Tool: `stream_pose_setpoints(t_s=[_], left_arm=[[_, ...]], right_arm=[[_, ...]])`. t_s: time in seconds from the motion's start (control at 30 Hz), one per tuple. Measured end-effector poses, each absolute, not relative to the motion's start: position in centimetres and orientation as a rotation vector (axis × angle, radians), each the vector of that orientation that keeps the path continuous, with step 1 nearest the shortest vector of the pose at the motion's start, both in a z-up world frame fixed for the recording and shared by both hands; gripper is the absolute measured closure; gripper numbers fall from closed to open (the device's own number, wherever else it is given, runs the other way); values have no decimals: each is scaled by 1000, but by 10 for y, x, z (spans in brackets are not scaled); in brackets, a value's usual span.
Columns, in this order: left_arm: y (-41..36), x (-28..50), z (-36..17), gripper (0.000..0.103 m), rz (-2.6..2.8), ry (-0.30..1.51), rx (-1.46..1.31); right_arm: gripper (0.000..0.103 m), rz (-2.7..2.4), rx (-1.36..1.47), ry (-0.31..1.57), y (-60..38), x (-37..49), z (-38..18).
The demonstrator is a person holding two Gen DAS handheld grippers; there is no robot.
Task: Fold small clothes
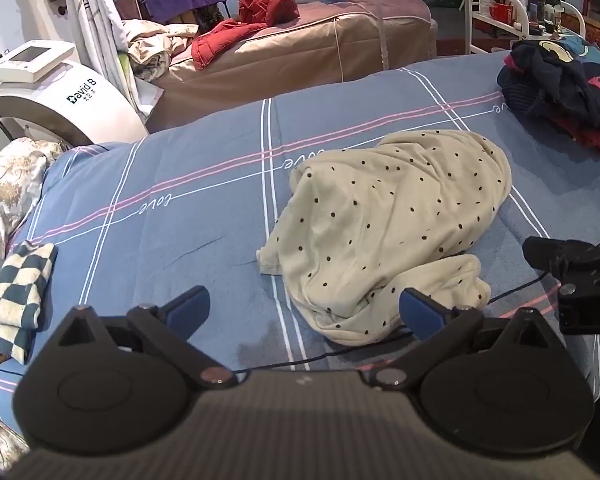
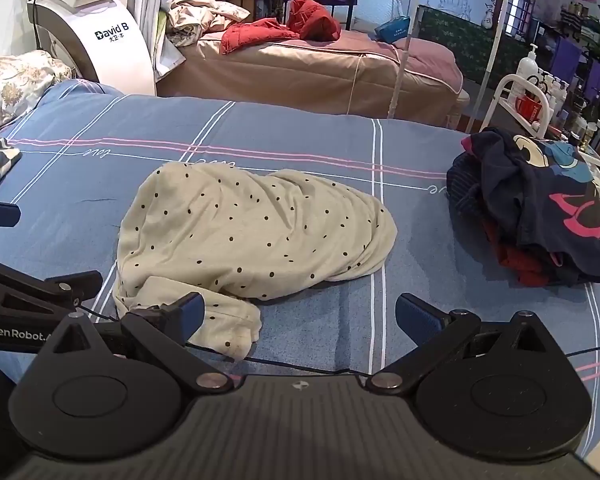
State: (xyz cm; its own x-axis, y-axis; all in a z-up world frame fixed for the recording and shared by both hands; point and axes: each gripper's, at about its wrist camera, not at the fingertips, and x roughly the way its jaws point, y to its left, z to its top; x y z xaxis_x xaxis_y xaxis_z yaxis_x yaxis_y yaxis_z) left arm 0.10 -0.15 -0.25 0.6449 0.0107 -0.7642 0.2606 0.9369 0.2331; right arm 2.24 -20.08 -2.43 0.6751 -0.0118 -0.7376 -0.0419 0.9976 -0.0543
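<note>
Here, a cream top [image 1: 388, 220] with black dots lies bunched up in the middle of the blue sheet [image 1: 160, 184]. It is not folded yet. It looks like a long lump.

The left tongs [image 1: 304, 312] are wide open and hold nothing. The right tongs [image 2: 300, 316] are wide open too and hold nothing. Both hang just over the near edge of the bed, side by side.

The top lies in front of both tongs, a little way off. In the left view it sits ahead and to the right. In the right view it sits ahead and to the left. So it lies between the two tongs. Its long way runs about side to side across the bed, tilted a bit, with one end bent back toward the tongs. That near end is a loose flap [image 2: 224, 324]. It lies just beside the left finger [image 2: 190, 314] of the right tongs. I cannot tell if they touch. In the left view the same flap lies just by the right finger [image 1: 420, 312] of the left tongs.

I think the flap is the best place to grab first. Both tongs are about as near to it. Then the top has to be spread flat.

A dark pile [image 2: 536, 208] of clothes waits far to the right. A checked cloth [image 1: 16, 292] lies at the left.
</note>
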Motion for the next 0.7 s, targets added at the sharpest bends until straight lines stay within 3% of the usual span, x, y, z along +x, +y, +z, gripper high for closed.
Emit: stream_pose_setpoints(t_s=[0.7], left_arm=[[10,1,-8,0,-142,888,279]], right_arm=[[0,25,-83,848,-193,23,-31]])
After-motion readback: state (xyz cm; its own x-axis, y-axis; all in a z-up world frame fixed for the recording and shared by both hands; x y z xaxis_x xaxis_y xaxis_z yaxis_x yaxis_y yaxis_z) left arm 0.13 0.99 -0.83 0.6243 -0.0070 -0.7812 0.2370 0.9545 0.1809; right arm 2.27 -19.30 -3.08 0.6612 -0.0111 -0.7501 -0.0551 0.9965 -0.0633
